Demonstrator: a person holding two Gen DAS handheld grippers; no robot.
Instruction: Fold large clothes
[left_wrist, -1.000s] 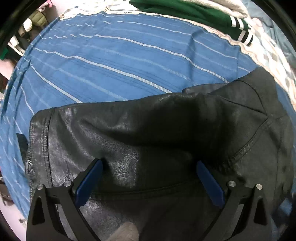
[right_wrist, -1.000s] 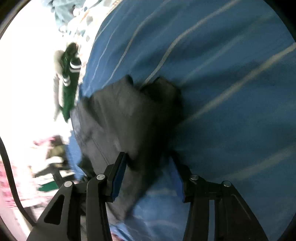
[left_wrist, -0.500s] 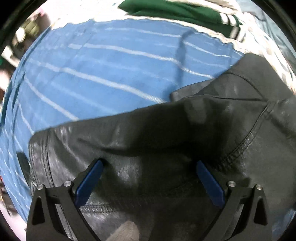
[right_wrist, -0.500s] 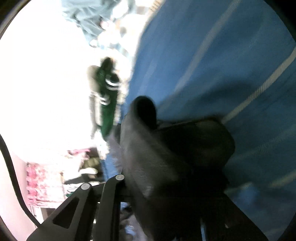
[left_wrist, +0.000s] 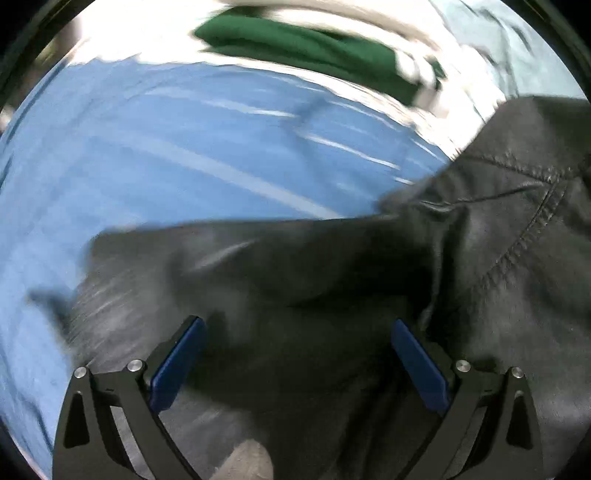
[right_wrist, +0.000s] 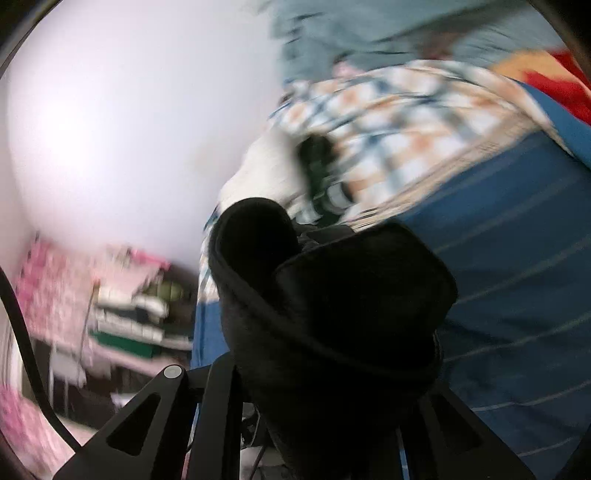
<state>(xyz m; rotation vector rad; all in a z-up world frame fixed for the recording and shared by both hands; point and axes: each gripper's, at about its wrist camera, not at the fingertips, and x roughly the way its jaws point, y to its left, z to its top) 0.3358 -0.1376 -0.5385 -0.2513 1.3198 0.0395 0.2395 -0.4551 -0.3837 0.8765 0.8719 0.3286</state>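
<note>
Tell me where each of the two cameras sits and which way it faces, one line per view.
Left wrist: on the left gripper, facing steeply down at the black leather jacket on the blue striped sheet; open blue-padded fingers show.
Right wrist: on the right gripper, looking along the bed toward the wall; its fingers are shut on a bunched jacket fold.
Shared: jacket, sheet, green garment.

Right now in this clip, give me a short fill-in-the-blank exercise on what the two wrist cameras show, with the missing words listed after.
1. The left gripper hangs with its jaws ____ above the black jacket.
2. The right gripper is shut on a bunched fold of the ____ jacket.
3. The jacket lies on a ____ striped sheet.
4. Beyond the sheet's far edge lies a ____ garment.

Missing words: open; black; blue; green
</note>
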